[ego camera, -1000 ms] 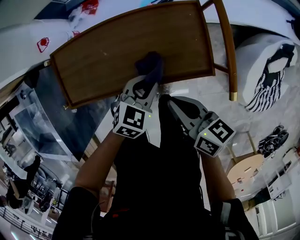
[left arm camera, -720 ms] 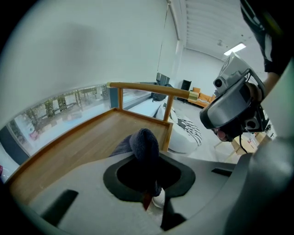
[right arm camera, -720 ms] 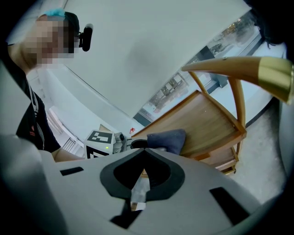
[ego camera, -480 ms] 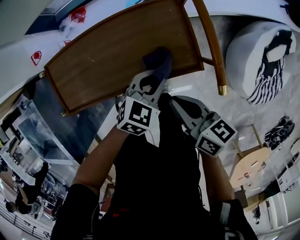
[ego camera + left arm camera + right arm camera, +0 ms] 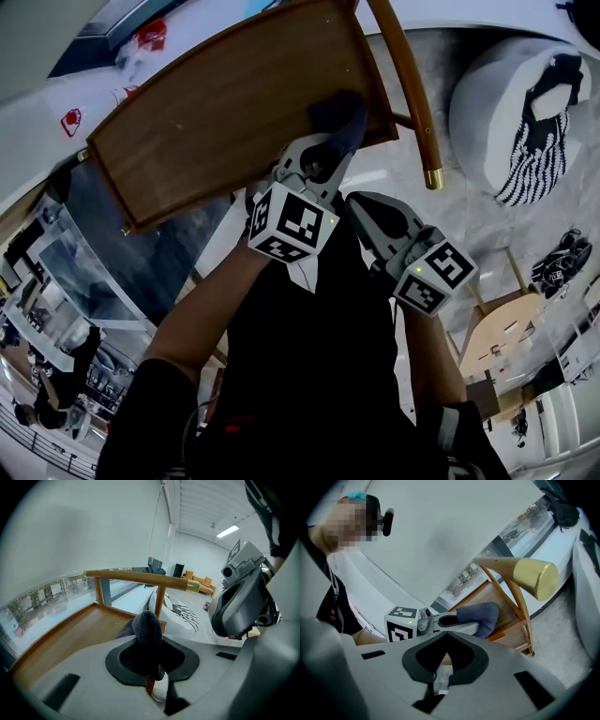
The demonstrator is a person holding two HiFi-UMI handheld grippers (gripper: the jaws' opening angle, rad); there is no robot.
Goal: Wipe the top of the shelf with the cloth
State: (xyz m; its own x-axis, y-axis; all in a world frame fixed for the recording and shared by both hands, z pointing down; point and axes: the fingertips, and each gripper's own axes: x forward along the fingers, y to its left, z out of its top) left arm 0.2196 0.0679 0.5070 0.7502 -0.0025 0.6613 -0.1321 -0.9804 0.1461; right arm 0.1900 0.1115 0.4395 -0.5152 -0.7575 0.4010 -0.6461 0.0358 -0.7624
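The wooden shelf top (image 5: 216,112) has a raised rim and tilts across the upper head view. A dark blue cloth (image 5: 339,114) lies on it near the front right corner. My left gripper (image 5: 323,155) is shut on the cloth (image 5: 147,630) and holds it against the shelf (image 5: 70,630). My right gripper (image 5: 364,204) hangs just below the shelf's front edge, off the wood, shut with nothing in it. The right gripper view shows the left gripper (image 5: 440,620) with the cloth (image 5: 482,613) bunched at its tip on the shelf (image 5: 487,592).
A wooden rail with a brass end cap (image 5: 431,178) slants past the shelf's right side. A white cushion with a striped black-and-white piece (image 5: 525,112) lies on the floor to the right. Glass panels (image 5: 141,244) stand at the left, a round wooden table (image 5: 492,342) at the lower right.
My left gripper has slid the cloth to the right along the shelf's front part, toward the right corner. The right gripper has barely moved.
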